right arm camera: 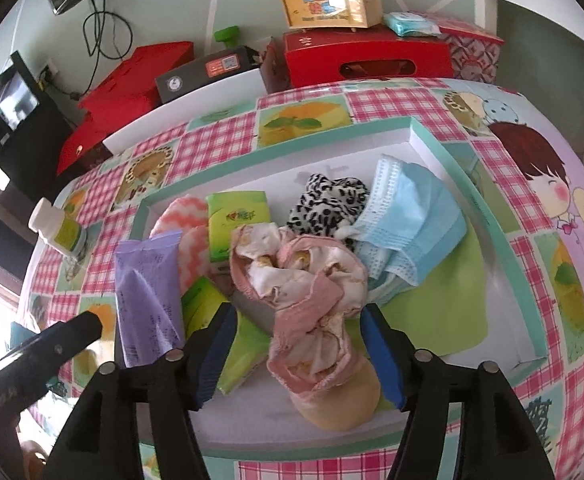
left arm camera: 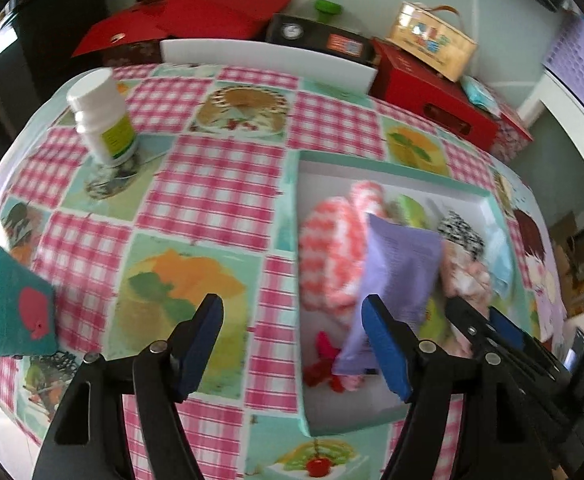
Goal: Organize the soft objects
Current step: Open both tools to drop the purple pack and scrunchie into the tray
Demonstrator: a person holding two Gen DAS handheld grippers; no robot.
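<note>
Currently both claws wide, holding nothing. Right gripper (right arm camera: 297, 350) straddles the pink cloth (right arm camera: 311, 292) in the tray (right arm camera: 487, 216), pads apart from it; left gripper (left arm camera: 292, 344) hangs over the tray's left edge.

The purple pouch (left arm camera: 391, 280) hides part of the blurred pink-and-white cloth (left arm camera: 331, 256) in the left wrist view.

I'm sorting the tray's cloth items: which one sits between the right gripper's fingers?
The crumpled pink-and-cream cloth; it lies between the open right gripper, unlike the leopard-print fabric and blue face masks behind it.
</note>
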